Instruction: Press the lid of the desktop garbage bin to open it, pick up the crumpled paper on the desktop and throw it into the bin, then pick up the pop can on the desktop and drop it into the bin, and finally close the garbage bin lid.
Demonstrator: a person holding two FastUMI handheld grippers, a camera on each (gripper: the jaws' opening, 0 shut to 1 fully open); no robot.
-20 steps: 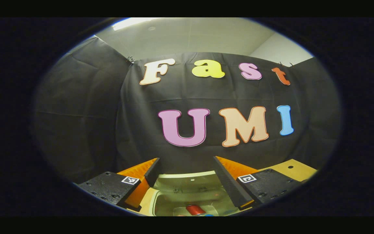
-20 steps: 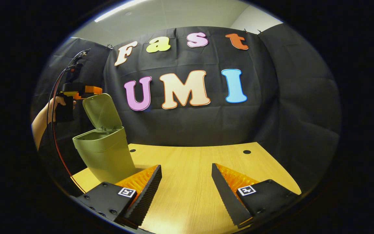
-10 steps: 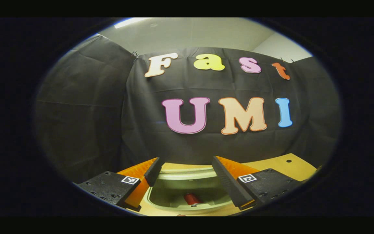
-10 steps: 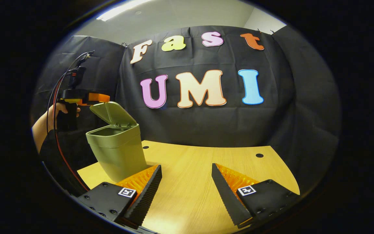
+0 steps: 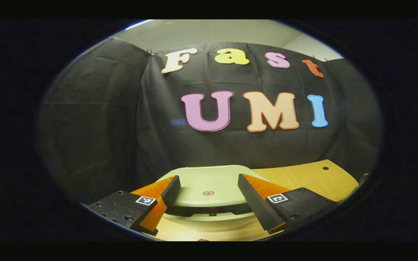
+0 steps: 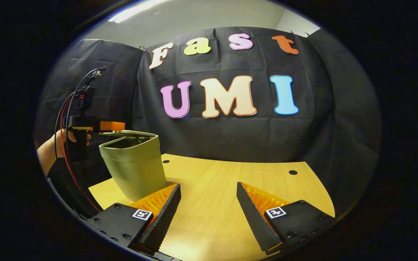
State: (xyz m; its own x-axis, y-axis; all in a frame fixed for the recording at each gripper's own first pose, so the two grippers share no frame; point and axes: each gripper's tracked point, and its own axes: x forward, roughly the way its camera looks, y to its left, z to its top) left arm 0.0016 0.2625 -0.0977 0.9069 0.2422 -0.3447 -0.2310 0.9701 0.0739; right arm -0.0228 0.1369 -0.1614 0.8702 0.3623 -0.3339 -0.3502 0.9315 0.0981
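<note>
Green bin (image 6: pixel 136 166) lid (image 5: pixel 209 185) nearly down, thin gap showing.
Left gripper (image 5: pixel 209 197) pushing it lower than before; both grippers spread, right gripper (image 6: pixel 209 208) idling empty.

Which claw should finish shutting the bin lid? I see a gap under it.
Left. The left claw, open, sits right at the lid of the bin; the right claw hovers over bare table.

Both views share the bin (image 5: pixel 209 188) (image 6: pixel 134 163) — left nearest.

Dim booth; ceiling light overhead; sharp centre; fisheye-bent edges.
</note>
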